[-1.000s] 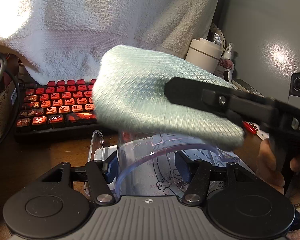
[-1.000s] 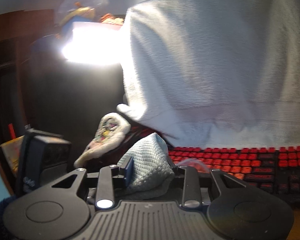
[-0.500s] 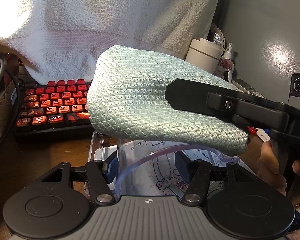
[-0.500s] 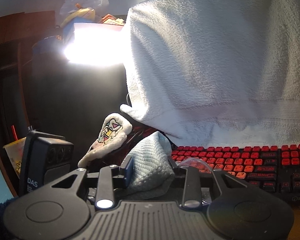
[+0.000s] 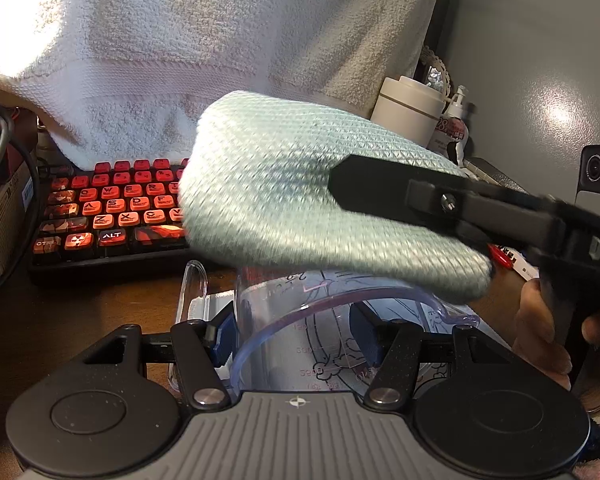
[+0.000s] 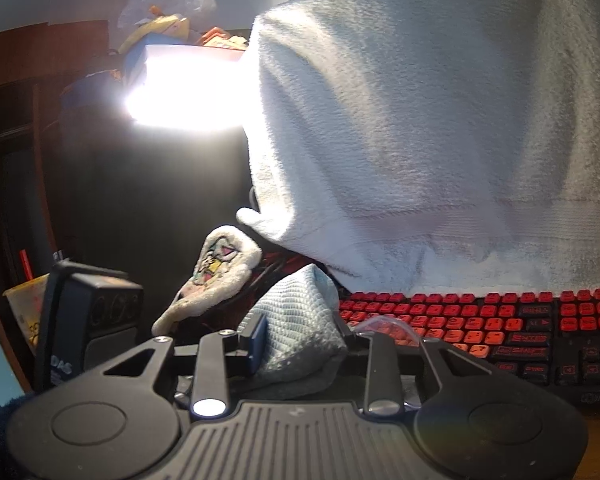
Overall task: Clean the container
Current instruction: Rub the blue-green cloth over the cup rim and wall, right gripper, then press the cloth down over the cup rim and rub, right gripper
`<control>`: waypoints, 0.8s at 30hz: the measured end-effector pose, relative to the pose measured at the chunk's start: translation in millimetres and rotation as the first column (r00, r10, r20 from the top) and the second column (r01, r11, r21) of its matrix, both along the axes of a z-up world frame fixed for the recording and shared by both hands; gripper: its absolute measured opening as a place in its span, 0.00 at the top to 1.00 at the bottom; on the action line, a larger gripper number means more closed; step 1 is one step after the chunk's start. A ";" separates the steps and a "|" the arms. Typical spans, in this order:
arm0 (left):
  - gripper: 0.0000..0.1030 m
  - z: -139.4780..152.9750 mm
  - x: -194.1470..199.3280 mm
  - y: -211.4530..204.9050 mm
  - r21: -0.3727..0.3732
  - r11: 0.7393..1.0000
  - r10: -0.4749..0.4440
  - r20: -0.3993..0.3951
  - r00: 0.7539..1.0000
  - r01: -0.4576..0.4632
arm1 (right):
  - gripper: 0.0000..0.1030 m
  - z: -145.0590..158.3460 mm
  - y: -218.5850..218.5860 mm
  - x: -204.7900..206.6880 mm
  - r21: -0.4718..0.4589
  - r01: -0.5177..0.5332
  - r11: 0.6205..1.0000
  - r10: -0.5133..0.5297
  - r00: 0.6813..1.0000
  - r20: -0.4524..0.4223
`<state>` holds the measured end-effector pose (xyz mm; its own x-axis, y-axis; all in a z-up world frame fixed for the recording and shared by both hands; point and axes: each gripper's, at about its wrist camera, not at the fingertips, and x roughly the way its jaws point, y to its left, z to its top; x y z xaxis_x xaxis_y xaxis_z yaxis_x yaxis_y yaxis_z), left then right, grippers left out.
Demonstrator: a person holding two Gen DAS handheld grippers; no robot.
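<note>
Between the pads of the left hand-held gripper [image 5: 296, 336], a clear plastic measuring container [image 5: 324, 320] is being clamped just above the brown surface [image 5: 80, 304]. Directly over its rim, the right hand-held gripper [image 6: 300, 340] is pinching a waffle-textured pale-green cloth [image 5: 300, 196], now blurring, unlike half a second ago. Beyond is sitting a red-keyed keyboard [image 5: 112, 208].
</note>
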<state>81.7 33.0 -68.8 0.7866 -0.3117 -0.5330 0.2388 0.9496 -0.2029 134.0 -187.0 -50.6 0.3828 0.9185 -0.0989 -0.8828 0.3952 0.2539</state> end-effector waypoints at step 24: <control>0.43 -0.2 -0.3 1.6 0.000 1.000 0.000 0.000 1.000 0.000 | 0.70 -1.1 -4.3 6.4 0.015 0.024 1.000 -0.023 0.999 -0.030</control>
<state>81.4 34.6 -69.1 0.7865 -0.3119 -0.5330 0.2388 0.9496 -0.2032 140.4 -191.3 -51.7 0.4014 0.9108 -0.0966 -0.8652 0.4116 0.2865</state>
